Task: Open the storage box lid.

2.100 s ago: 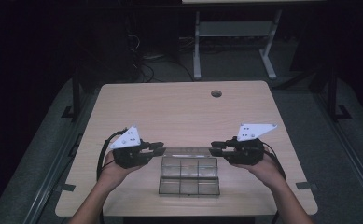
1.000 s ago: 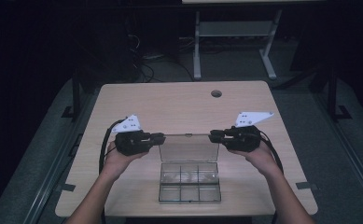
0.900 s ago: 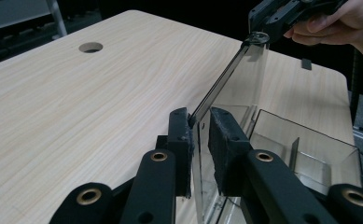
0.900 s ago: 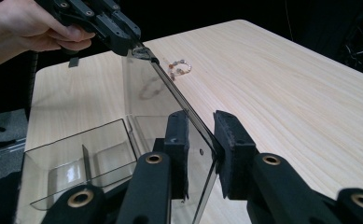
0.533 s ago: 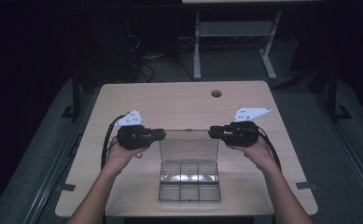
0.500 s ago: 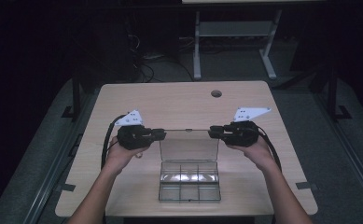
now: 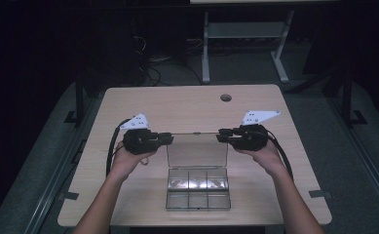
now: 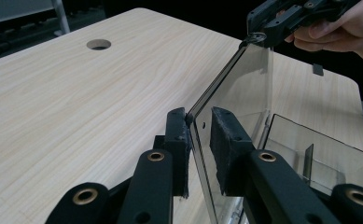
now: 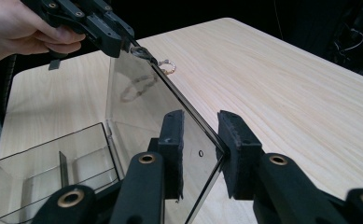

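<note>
Each hand-held gripper, left [image 7: 166, 138] and right [image 7: 222, 135], straddles unclamped the clear lid [image 7: 197, 150], raised off its compartmented box [image 7: 198, 189]

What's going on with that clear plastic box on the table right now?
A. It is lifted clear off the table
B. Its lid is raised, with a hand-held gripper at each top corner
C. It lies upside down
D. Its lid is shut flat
B: the clear lid stands up behind the box's compartments, with the left hand-held gripper and the right hand-held gripper at its upper corners.
</note>
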